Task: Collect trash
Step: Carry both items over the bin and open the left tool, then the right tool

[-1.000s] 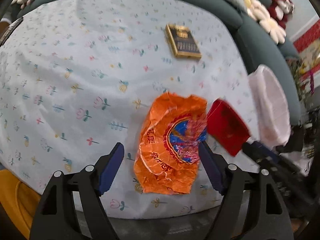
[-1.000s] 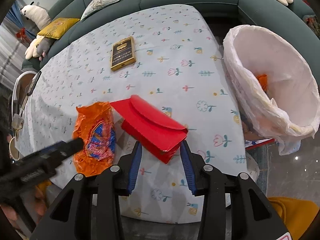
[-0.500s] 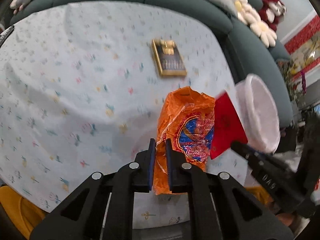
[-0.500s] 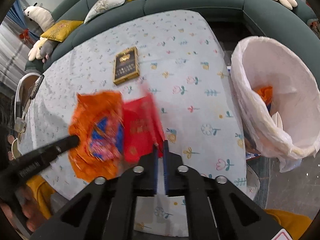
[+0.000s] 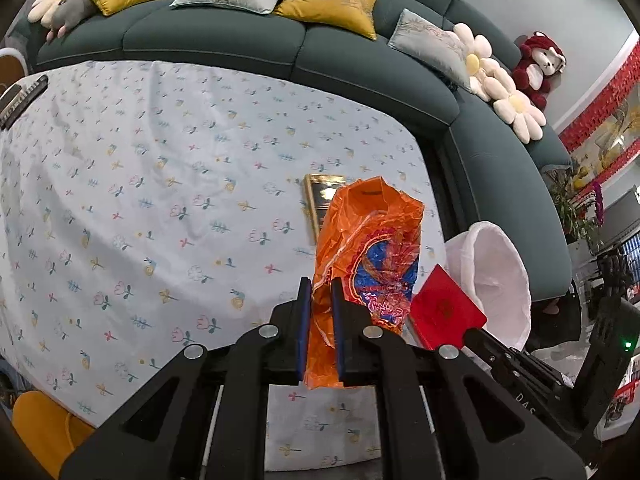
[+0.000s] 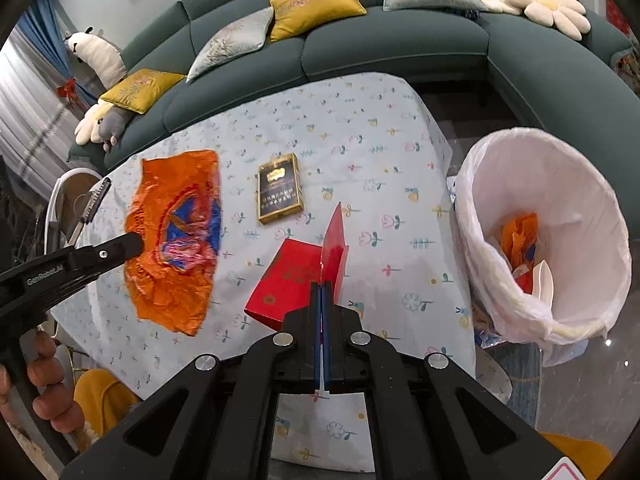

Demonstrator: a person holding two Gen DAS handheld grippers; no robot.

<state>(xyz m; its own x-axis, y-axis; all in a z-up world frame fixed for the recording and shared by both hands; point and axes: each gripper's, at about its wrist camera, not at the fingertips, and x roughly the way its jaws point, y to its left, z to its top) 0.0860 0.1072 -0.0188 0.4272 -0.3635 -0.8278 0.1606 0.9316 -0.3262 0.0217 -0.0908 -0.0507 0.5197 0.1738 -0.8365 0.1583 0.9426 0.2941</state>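
Left tongs (image 5: 320, 308) pinch the orange wrapper (image 5: 372, 256); right tongs (image 6: 321, 304) clamp the red envelope (image 6: 296, 280) above the table (image 6: 360, 140).

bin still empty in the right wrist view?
No, the white-lined bin already holds an orange wrapper and white scraps at its bottom.

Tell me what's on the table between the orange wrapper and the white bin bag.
In the right wrist view, the dark gold-edged box on the cloth and the red envelope lie between the orange wrapper and the bin bag.
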